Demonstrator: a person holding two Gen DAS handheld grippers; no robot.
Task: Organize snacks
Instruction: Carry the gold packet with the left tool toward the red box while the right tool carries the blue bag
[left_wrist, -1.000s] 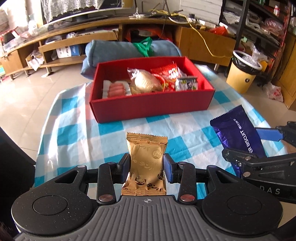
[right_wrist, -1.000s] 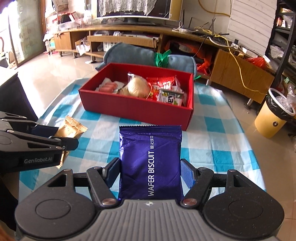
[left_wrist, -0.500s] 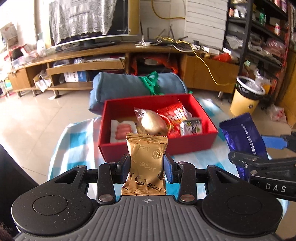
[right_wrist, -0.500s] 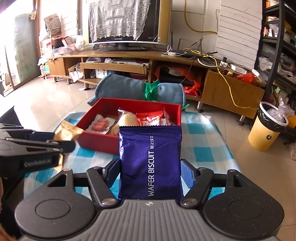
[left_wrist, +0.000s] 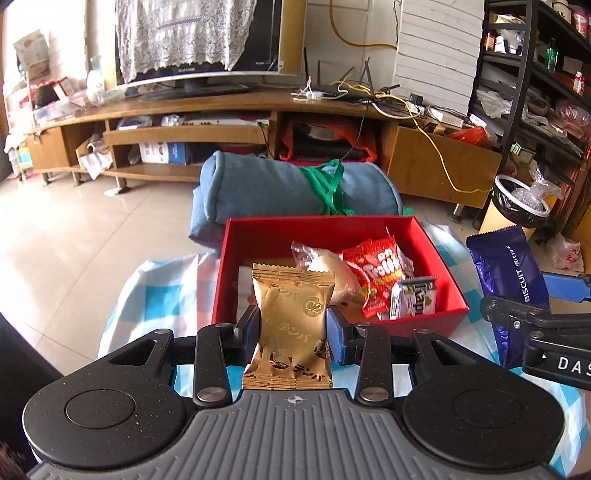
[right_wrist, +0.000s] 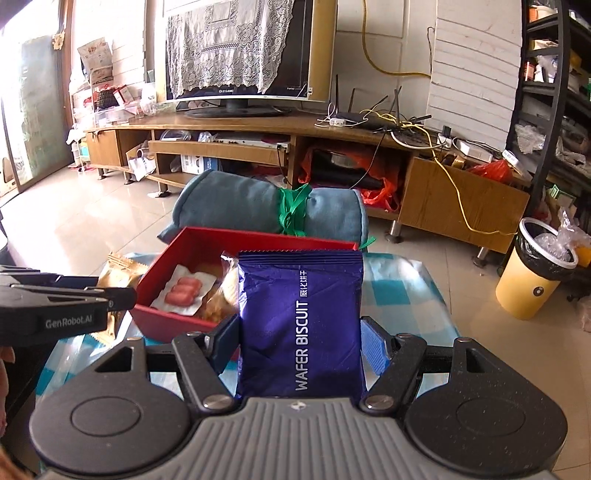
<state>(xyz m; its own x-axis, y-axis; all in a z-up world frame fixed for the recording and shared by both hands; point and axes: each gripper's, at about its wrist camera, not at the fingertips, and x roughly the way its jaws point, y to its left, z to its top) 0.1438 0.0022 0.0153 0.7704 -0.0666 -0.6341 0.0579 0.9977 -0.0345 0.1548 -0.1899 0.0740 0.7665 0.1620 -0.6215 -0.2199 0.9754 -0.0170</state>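
Between my left gripper's (left_wrist: 292, 326) fingers I have a gold snack packet (left_wrist: 291, 330) pinched upright, the pads pressing its sides. My right gripper (right_wrist: 300, 338) is clamped the same way on a purple wafer biscuit pack (right_wrist: 300, 321), also standing upright. Each gripper shows at the edge of the other's view, so I'm holding the two side by side.

Just beyond the held packs I see the red box (left_wrist: 448, 275) sitting on a blue-and-white checked tablecloth (left_wrist: 162, 291). It already contains a red candy bag (left_wrist: 380, 267), a small white-and-green pack (left_wrist: 413, 297), a clear-wrapped bun (left_wrist: 325, 260) and, toward its left end, a pack of pink sausages (right_wrist: 183, 290).

Behind the box lies a rolled blue blanket (left_wrist: 258, 184) tied with green cord. Further back stand a yellow bin (right_wrist: 535, 284) and a long wooden TV stand (right_wrist: 258, 125) carrying a television (right_wrist: 240, 48).
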